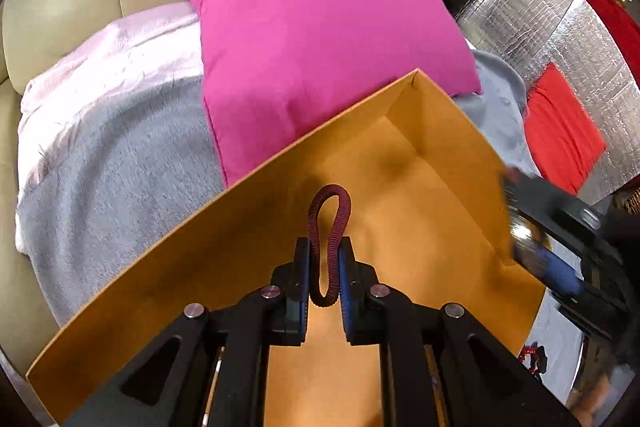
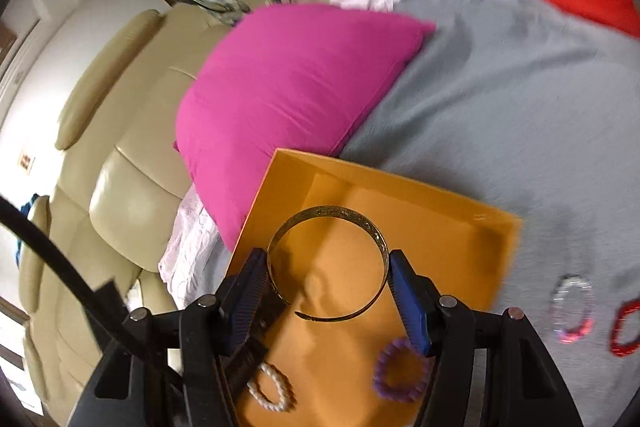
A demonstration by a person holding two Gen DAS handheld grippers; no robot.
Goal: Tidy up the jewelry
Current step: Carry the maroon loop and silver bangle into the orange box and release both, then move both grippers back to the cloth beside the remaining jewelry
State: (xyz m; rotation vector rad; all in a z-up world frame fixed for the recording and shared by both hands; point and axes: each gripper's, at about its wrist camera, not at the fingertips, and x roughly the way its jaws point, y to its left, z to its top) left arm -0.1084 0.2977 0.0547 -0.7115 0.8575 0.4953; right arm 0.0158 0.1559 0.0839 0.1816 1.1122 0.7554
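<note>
Left wrist view looks down into an open orange cardboard box point(image 1: 420, 195) resting on a grey blanket point(image 1: 120, 155), and the left gripper point(image 1: 325, 263) has its fingers point(image 1: 347, 267) closed on a dark red ribbed bracelet point(image 1: 329, 227), squeezing the stretchy ring into a narrow upright loop over the box floor. In the right wrist view the right gripper point(image 2: 327, 285) holds a thin gold bangle point(image 2: 328, 263), a rigid metal hoop with an engraved outer band, pinched across its width between the blue ridged pads, above the same box. Both pieces look to be mid-delivery: the step in hand seems to be carrying jewelry into the box, each arm with one item.

A white pearl-bead bracelet point(image 2: 272, 387) and a purple beaded bracelet point(image 2: 400, 371) already lie on the box floor near its near edge. Two more, a clear pinkish beaded one point(image 2: 572, 311) and a red one point(image 2: 628, 327), are still on the blanket just beside the box's right wall. A plump magenta pillow point(image 2: 288, 83) presses against the box's far corner.

Next, each gripper probably needs to lower toward a bare patch of the floor and spread its fingers; the elastic loop may spring back round on release, and the stiff bangle could roll or clatter if dropped from height
</note>
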